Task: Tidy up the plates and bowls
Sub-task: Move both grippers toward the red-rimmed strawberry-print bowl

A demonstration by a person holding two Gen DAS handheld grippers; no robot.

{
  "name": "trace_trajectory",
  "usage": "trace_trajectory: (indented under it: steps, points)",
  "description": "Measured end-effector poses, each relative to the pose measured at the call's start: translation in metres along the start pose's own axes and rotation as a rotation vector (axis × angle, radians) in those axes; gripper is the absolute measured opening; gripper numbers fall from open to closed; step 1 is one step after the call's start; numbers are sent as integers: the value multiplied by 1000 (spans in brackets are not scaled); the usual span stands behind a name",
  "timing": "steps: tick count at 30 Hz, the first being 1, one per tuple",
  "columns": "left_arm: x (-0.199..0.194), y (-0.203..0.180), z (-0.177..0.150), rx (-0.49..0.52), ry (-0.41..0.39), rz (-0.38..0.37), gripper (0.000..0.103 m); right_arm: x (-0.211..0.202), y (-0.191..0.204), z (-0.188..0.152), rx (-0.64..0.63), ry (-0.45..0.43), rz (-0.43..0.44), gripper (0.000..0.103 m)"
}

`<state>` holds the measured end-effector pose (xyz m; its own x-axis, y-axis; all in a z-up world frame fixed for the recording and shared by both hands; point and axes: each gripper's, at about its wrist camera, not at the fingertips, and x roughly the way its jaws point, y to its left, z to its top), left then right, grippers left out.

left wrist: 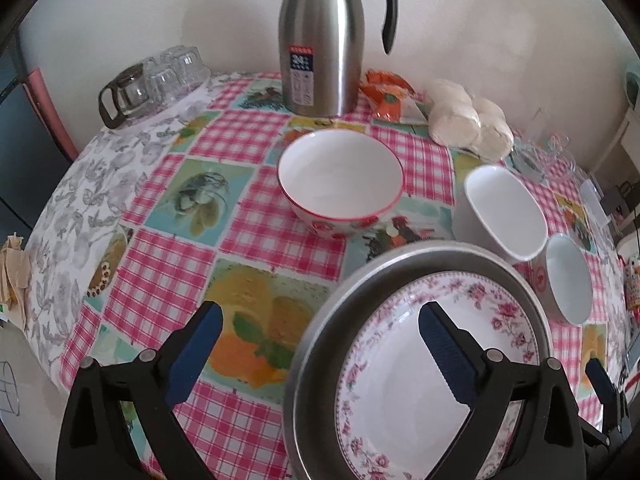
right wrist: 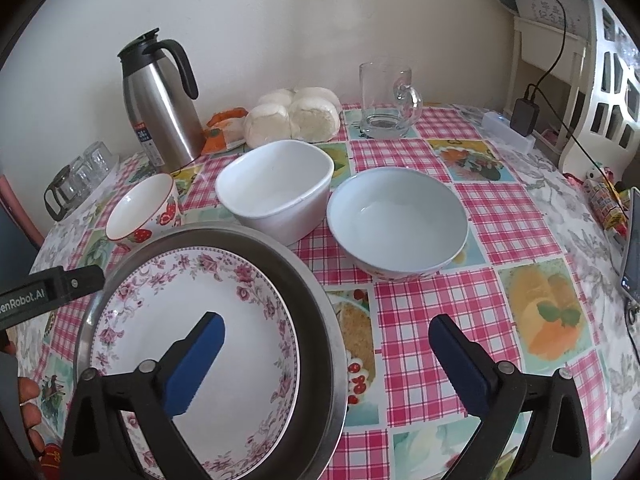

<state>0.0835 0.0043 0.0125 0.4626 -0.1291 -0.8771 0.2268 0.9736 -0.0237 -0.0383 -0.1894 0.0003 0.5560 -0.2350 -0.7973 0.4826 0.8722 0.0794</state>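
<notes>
Behind right tongs (right wrist: 326, 356), spread like left tongs (left wrist: 320, 344), glass mug (right wrist: 386, 100) unobscured.

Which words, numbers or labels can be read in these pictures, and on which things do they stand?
"enRobot.AI": on the black body of the left claw, first letters cut off.
"24": on the steel jug's sticker; its other print is too small.
Print on the white board behind the table: too blurred to read.

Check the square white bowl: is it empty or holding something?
Empty. The square white bowl stands upright, and its bare white bottom shows in both wrist views.
</notes>
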Motion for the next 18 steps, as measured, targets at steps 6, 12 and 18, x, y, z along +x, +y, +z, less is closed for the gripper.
trace_trajectory:
  steps: [6,12,18]
  points:
    - [-5,3,7,-20,-53,-22,99,-4,1,2,-3,-33,3,103]
    - [-4,6,21,-61,-81,-40,99,-6,2,10,17,-62,44,103]
    - [-4,8,36,-123,-133,-105,99,0,0,23,63,-64,70,103]
